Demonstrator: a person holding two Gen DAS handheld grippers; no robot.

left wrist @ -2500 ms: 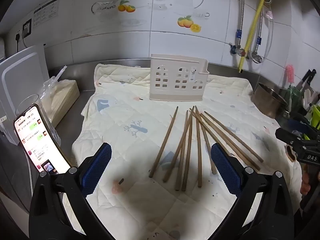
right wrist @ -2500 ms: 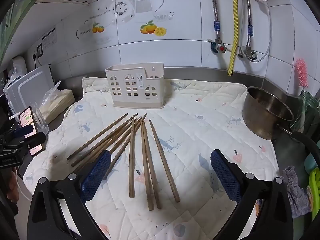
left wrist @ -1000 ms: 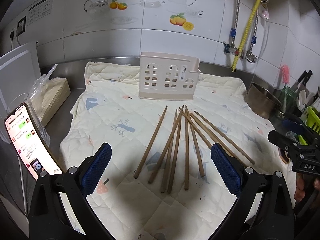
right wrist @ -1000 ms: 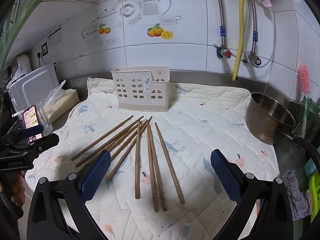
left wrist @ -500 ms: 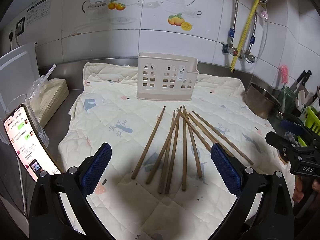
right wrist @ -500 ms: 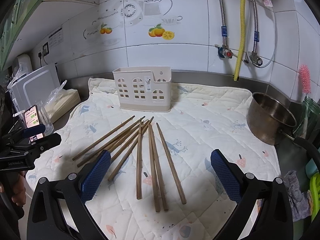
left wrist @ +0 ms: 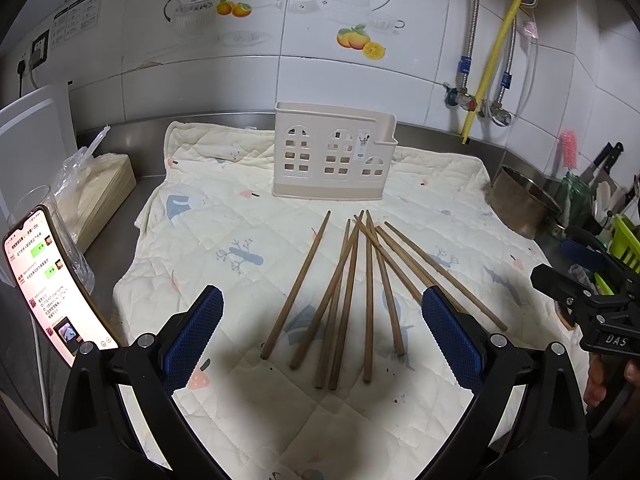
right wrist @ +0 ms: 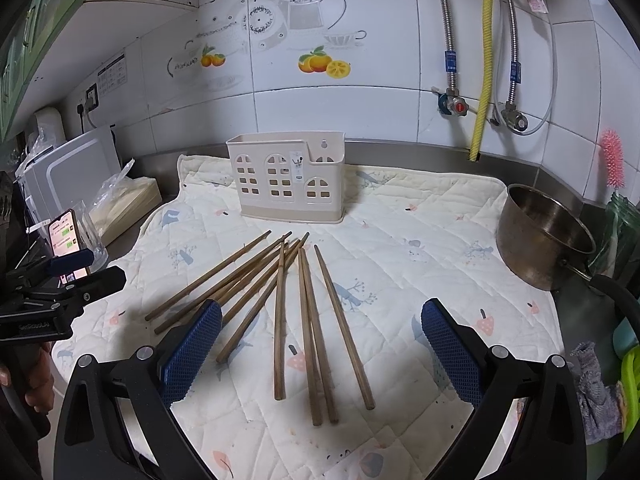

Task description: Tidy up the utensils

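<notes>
Nothing is sorted yet: every wooden chopstick lies fanned ahead of both empty grippers, left gripper and right gripper fingers spread apart, the cutlery holder beyond unfilled.

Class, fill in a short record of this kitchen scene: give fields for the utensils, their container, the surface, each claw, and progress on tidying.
utensils: wooden chopsticks, fanned loose on the mat
container: cream utensil holder, upright behind them, no chopsticks visible in it
surface: quilted mat on steel counter
left claw: open, holding nothing
right claw: open, holding nothing
nearby: steel pot at the mat's right edge
progress: not yet started
</notes>
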